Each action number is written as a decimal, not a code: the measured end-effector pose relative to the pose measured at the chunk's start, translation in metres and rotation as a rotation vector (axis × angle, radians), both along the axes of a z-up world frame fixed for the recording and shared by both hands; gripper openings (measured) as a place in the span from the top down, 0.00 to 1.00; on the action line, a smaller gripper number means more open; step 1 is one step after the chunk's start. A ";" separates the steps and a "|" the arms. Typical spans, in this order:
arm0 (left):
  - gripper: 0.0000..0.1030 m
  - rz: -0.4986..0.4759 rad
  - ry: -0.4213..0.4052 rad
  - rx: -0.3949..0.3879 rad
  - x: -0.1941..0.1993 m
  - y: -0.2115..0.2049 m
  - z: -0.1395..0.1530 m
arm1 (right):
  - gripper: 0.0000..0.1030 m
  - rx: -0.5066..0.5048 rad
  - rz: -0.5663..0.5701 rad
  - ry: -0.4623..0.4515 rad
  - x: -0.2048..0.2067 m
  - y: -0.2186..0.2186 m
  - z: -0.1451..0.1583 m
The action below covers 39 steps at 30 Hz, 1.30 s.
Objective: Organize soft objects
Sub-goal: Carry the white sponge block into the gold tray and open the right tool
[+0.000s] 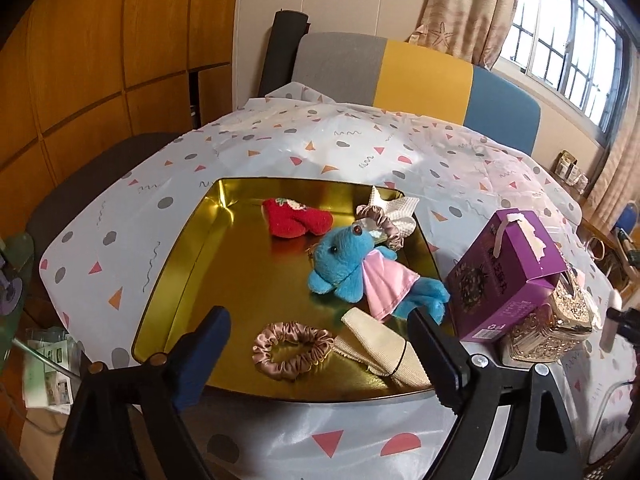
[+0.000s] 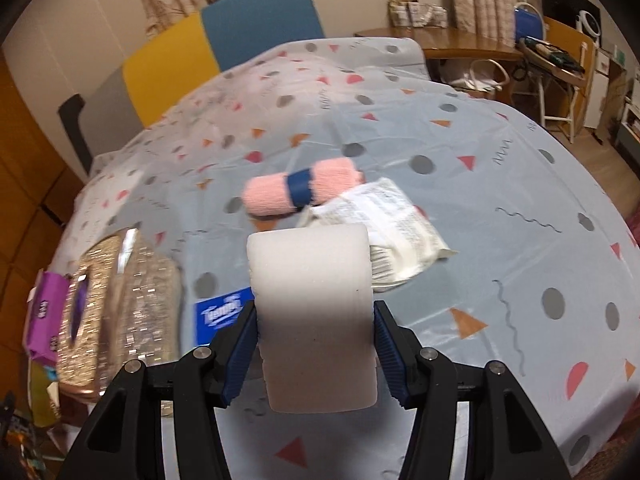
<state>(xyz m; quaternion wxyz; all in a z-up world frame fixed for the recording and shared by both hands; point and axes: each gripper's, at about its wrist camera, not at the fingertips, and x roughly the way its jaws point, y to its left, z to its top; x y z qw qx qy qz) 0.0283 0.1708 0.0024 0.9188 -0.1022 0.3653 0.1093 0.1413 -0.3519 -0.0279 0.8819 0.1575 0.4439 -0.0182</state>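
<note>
- Two claws share the job: the right claw [image 2: 316,354] pinches a white foam block [image 2: 314,312] between its blue pads, lifted clear of the tabletop [image 2: 500,184]; the grip sits low on the block, so most of it stands up in front of the camera
- the left claw [image 1: 320,344] hangs spread wide and empty above the near edge of the gold tray [image 1: 192,240]; I judge it waits there because the tray is the collecting place
- several soft things already lie in the tray: a red plush piece [image 1: 296,218] toward the back; a blue plush toy [image 1: 348,268] in a pink dress on its side; a tan scrunchie [image 1: 292,350] near the front, beside a cream cloth roll [image 1: 388,346]; another scrunchie [image 1: 376,224] and a white cloth at the far right corner
- a purple box [image 1: 508,276] leans on a glittery tissue holder [image 1: 556,324] just right of the tray; these look rigid and probably stay out
- still on the tabletop in the right view: a pink rolled towel [image 2: 300,192] with a blue band, touching a white packet [image 2: 392,228]; the towel is likely a later pick
</note>
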 end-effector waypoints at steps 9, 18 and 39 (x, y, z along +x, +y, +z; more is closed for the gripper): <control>0.12 0.013 0.032 -0.014 -0.003 0.009 -0.011 | 0.46 0.061 0.122 -0.169 -0.006 0.050 0.070; 0.12 0.062 0.038 -0.058 -0.008 0.031 -0.016 | 0.46 0.134 0.450 -0.295 -0.023 0.170 0.130; 0.12 0.221 0.034 -0.046 -0.042 0.092 -0.020 | 0.43 0.055 0.986 -0.006 -0.001 0.483 0.024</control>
